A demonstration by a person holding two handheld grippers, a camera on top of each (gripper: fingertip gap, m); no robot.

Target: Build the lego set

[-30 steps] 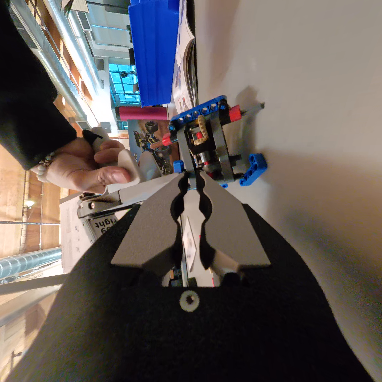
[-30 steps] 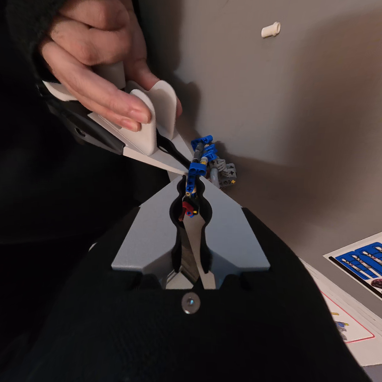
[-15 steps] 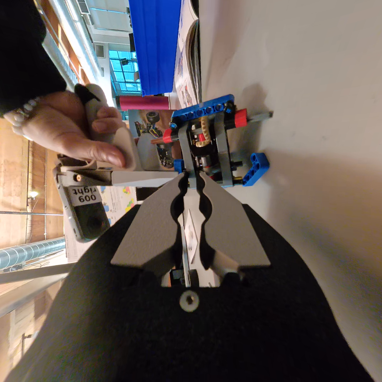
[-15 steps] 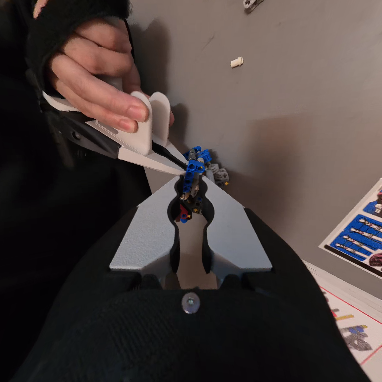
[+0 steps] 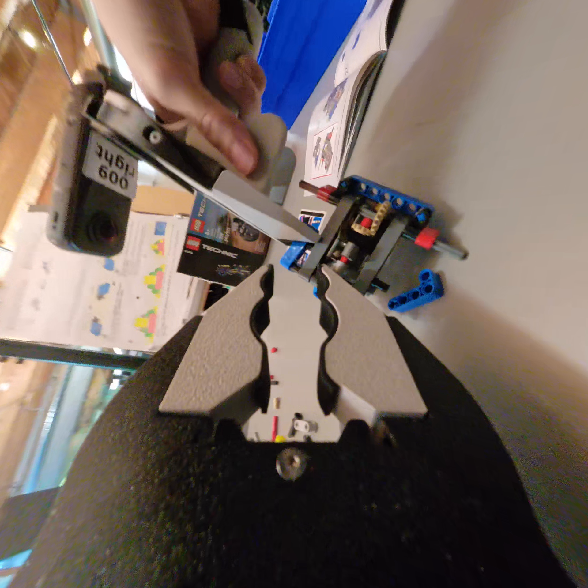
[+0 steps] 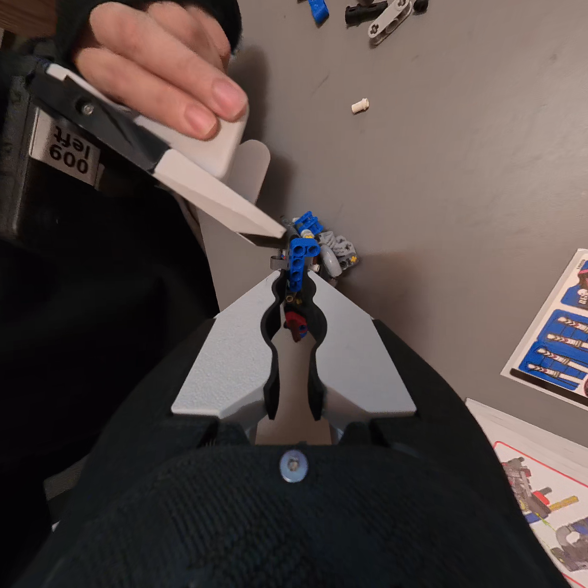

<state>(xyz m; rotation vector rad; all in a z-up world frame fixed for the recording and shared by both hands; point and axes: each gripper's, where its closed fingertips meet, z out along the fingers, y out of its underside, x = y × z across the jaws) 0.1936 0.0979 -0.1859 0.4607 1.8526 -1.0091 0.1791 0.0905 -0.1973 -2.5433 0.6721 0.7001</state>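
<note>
The lego assembly [image 5: 366,229], a dark grey frame with a blue beam, a tan gear and red bushes on an axle, rests against the grey table. My left gripper [image 5: 296,270] is open; its right fingertip [image 5: 321,276] touches the frame's corner. My right gripper [image 6: 294,276] is shut on the assembly [image 6: 299,261], with a blue L-beam and a red part between its fingers. It also shows in the left wrist view [image 5: 305,235], reaching in from the upper left. A loose blue L-beam [image 5: 416,292] lies beside the assembly.
A blue bin [image 5: 296,47], an open instruction booklet [image 5: 350,105] and the set's box [image 5: 222,241] stand beyond the assembly. A sticker sheet [image 6: 556,334] and an instruction page [image 6: 541,509] lie to the right. Loose parts [image 6: 381,19] and a white pin [image 6: 359,105] lie farther off. My two grippers' fingertips are within a few centimetres of each other. The white pin [image 6: 359,105] lies around 10 cm away from my left fingertips.
My left gripper has opened and let go of the dark grey frame. The right gripper stays on the assembly. Both views have tilted and the assembly has turned.
</note>
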